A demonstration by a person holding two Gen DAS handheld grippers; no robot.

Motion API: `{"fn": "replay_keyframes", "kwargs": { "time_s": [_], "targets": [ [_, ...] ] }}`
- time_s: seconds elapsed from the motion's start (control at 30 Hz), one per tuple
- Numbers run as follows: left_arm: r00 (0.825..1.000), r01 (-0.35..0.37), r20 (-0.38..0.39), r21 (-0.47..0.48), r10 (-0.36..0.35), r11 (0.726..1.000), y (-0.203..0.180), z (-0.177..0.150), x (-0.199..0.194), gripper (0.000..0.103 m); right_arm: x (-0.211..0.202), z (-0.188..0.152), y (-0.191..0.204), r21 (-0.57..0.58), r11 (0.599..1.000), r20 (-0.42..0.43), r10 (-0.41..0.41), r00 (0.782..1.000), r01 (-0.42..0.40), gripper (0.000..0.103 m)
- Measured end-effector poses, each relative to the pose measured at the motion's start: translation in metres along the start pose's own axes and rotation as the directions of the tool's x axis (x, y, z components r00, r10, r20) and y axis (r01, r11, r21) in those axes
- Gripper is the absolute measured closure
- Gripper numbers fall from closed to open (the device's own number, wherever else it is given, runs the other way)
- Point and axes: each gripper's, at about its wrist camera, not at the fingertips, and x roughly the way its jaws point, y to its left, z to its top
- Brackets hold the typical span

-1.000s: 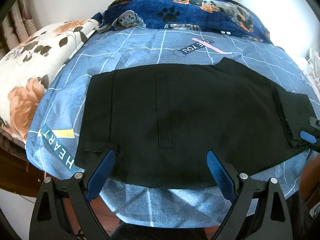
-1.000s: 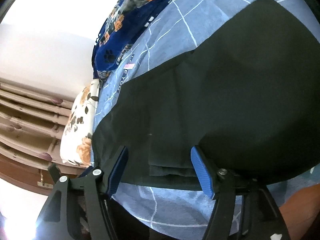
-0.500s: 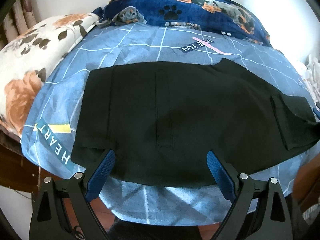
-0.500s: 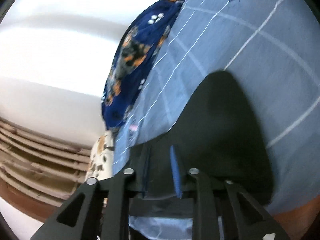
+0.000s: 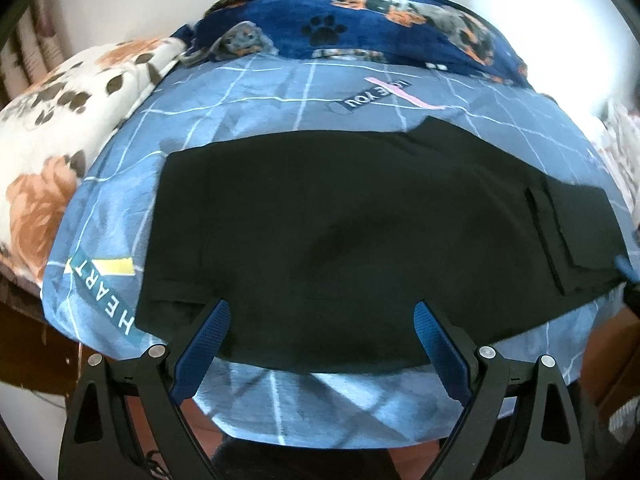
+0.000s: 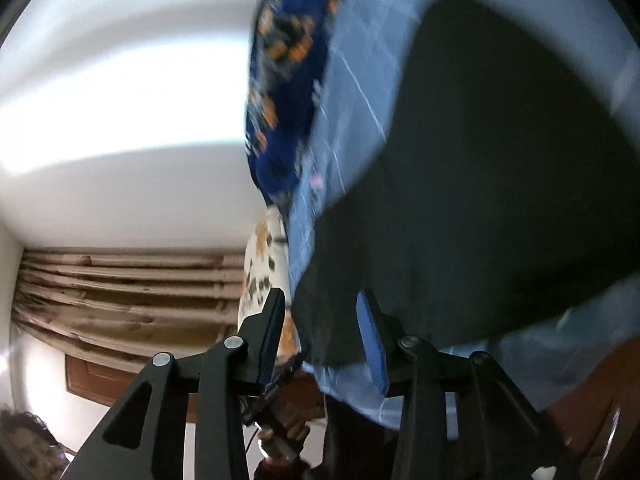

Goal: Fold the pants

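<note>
The black pants (image 5: 340, 232) lie flat across the blue checked bedsheet (image 5: 280, 120), with a folded-over flap at their right end. My left gripper (image 5: 322, 320) hovers open over the pants' near edge with nothing between its fingers. At the pants' right end a blue pad of the right gripper (image 5: 624, 268) just shows. In the blurred right wrist view the right gripper (image 6: 320, 320) has its jaws opening. The edge of the pants (image 6: 500, 200) shows in the gap, and the pads do not press on it.
A floral pillow (image 5: 60, 140) lies at the left and a navy dog-print blanket (image 5: 380, 28) along the back by the white wall. Brown curtain folds (image 6: 120, 292) hang beyond the bed. A person's hand (image 6: 288, 428) shows below the bed's near edge.
The right gripper narrowed almost shut at the pants' end, then widened again while its view rolled and swung. Its blue pad is back at the pants' right edge. The left gripper barely moved.
</note>
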Motion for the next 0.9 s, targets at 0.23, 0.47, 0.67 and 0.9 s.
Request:
{"fn": "replay_keyframes", "kwargs": {
  "time_s": [0.23, 0.47, 0.67, 0.9],
  "targets": [
    [0.967, 0.252, 0.017, 0.095, -0.254, 0.963, -0.03, 0.011, -0.022, 0.01, 0.039, -0.021, -0.025, 0.093, 0.992, -0.028, -0.085, 0.996, 0.087, 0.063],
    [0.835, 0.546, -0.055, 0.204, -0.548, 0.812, -0.088, 0.05, -0.028, 0.01, 0.013, -0.019, -0.035, 0.194, 0.976, 0.143, -0.132, 0.981, 0.103, 0.06],
    [0.727, 0.686, -0.173, 0.139, -0.665, 0.714, -0.131, 0.075, 0.001, 0.01, 0.015, -0.024, -0.041, 0.235, 0.969, 0.23, -0.132, 0.964, 0.076, 0.069],
    [0.712, 0.695, -0.238, 0.104, -0.661, 0.711, -0.148, 0.091, 0.025, 0.01, 0.013, -0.023, -0.063, 0.311, 0.948, 0.195, -0.124, 0.973, 0.059, 0.099]
  ]
}}
